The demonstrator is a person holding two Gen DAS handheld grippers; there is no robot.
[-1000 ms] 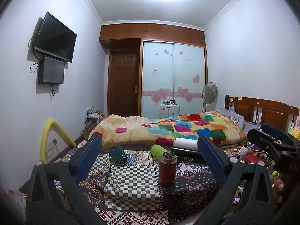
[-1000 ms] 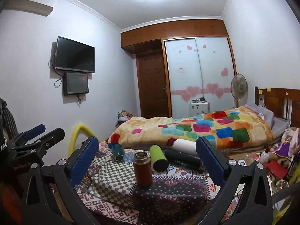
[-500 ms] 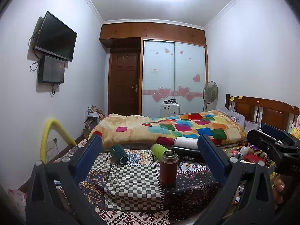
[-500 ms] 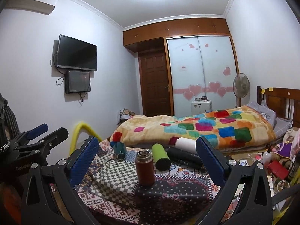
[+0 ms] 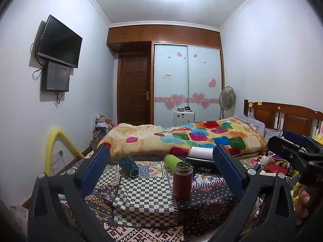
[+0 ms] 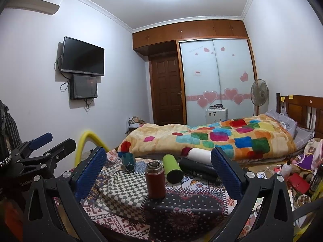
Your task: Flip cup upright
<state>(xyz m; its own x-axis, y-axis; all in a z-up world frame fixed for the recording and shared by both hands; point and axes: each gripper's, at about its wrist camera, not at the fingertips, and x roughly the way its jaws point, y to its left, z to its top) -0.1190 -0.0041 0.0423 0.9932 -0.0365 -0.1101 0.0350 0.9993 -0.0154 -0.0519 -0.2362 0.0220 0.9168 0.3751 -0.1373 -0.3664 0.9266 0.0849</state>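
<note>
Left claw (image 5: pixel 161 173) spread wide, holding nothing, raised above the patterned cloth (image 5: pixel 145 201). Right claw (image 6: pixel 158 172) likewise wide and bare. Ahead of the left claw, near its left finger: teal cup (image 5: pixel 128 166) lying tipped on its side, six-sided base facing the camera. Between the fingers, closer in: brown flask (image 5: pixel 182 180), upright, lid off. Beyond it: green bottle (image 5: pixel 171 161), black bottle (image 5: pixel 201 164) and white cylinder (image 5: pixel 200 152), all lying down.
</note>
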